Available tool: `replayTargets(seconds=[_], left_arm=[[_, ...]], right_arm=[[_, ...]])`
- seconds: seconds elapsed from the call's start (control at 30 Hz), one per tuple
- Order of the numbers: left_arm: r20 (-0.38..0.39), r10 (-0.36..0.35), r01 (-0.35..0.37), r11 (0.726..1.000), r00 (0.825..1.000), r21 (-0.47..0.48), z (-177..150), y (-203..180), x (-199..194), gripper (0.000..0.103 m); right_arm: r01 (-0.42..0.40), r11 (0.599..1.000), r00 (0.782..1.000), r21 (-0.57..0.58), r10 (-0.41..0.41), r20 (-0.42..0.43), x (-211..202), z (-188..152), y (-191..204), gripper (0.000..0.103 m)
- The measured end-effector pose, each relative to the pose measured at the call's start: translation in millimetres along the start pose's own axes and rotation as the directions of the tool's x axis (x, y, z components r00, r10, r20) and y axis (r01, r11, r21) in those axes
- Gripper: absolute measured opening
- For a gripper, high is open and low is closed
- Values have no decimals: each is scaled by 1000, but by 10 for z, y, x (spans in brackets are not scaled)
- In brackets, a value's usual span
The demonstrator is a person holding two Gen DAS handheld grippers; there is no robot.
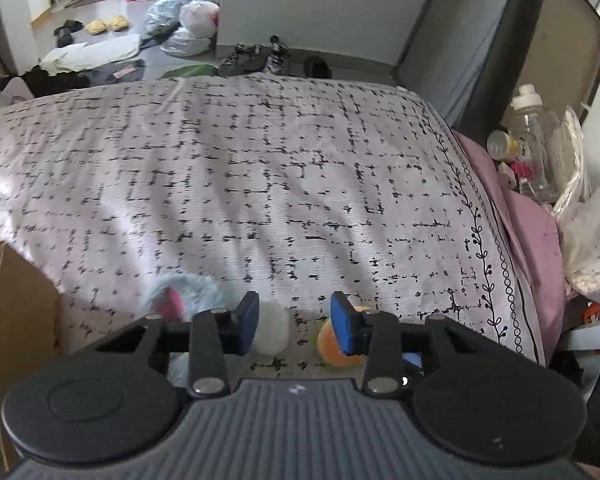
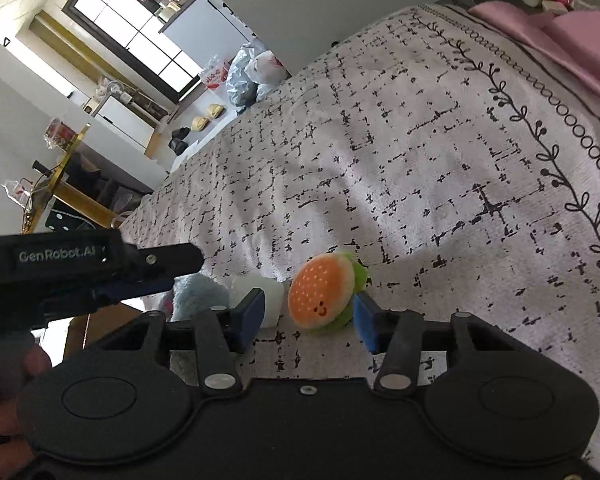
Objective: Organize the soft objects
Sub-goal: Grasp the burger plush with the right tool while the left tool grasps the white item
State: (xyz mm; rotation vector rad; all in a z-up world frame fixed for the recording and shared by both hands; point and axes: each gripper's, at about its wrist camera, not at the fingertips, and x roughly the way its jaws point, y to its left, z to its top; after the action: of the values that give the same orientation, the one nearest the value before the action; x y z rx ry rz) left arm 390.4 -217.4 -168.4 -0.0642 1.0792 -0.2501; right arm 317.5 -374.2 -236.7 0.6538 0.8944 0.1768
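Note:
Three soft toys lie on the patterned bedspread [image 1: 260, 160] near its front edge. An orange burger plush [image 2: 322, 295] with a green rim and a smiling face lies between the open fingers of my right gripper [image 2: 310, 318]. A white plush [image 2: 256, 296] sits left of it, by the left fingertip. A pale blue furry plush [image 2: 198, 292] with pink lies further left. In the left wrist view, my left gripper [image 1: 296, 326] is open and empty above the white plush [image 1: 272, 330] and the burger plush [image 1: 334, 350], with the blue plush [image 1: 188, 292] behind its left finger.
A cardboard box [image 1: 24, 304] stands at the bed's left front. A pink sheet [image 1: 516, 208], bottles [image 1: 536, 136] and bags crowd the right side. Bags, slippers and clothes lie on the floor beyond the bed. The left gripper's body [image 2: 60, 268] shows at the right wrist view's left.

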Motion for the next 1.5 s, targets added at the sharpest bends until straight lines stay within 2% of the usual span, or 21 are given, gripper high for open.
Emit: replayTargets(seconds=[0.27, 0.37, 0.43, 0.73, 0.83, 0.9, 0.93, 1.2, 1.33, 1.5], left_arm=[[-99, 7, -1, 998, 995, 64, 111, -39, 432, 39], [-149, 40, -24, 994, 988, 108, 121, -58, 570, 40], [-168, 68, -46, 991, 983, 128, 107, -54, 620, 42], [-238, 109, -71, 984, 965, 165, 96, -29, 756, 46], [-253, 114, -64, 978, 961, 196, 73, -40, 818, 46], [-288, 89, -38, 983, 954, 178, 84, -22, 852, 44], [-294, 77, -28, 985, 953, 168, 85, -16, 856, 43], [-247, 52, -22, 992, 968, 123, 32, -43, 664, 42], [-197, 49, -27, 993, 979, 111, 40, -15, 386, 42], [-145, 31, -18, 996, 989, 87, 32, 53, 38, 42]], right_arm=[[8, 1000, 999, 14, -7, -33, 207, 16, -47, 48], [13, 1000, 999, 15, -12, -47, 271, 14, -61, 49], [29, 1000, 998, 4, -29, -58, 316, 10, -56, 49], [37, 999, 996, -10, -38, -76, 435, 7, -67, 49], [43, 999, 996, -32, -45, -72, 434, -17, -51, 44], [42, 999, 997, -29, -44, -70, 424, -24, -70, 35], [43, 999, 997, -21, -44, -65, 408, -23, -85, 33], [68, 997, 996, -46, -71, -48, 292, -56, -46, 29], [107, 992, 993, -59, -111, -51, 218, -51, -36, 29], [114, 990, 992, -78, -117, -40, 32, -87, 81, 29]])
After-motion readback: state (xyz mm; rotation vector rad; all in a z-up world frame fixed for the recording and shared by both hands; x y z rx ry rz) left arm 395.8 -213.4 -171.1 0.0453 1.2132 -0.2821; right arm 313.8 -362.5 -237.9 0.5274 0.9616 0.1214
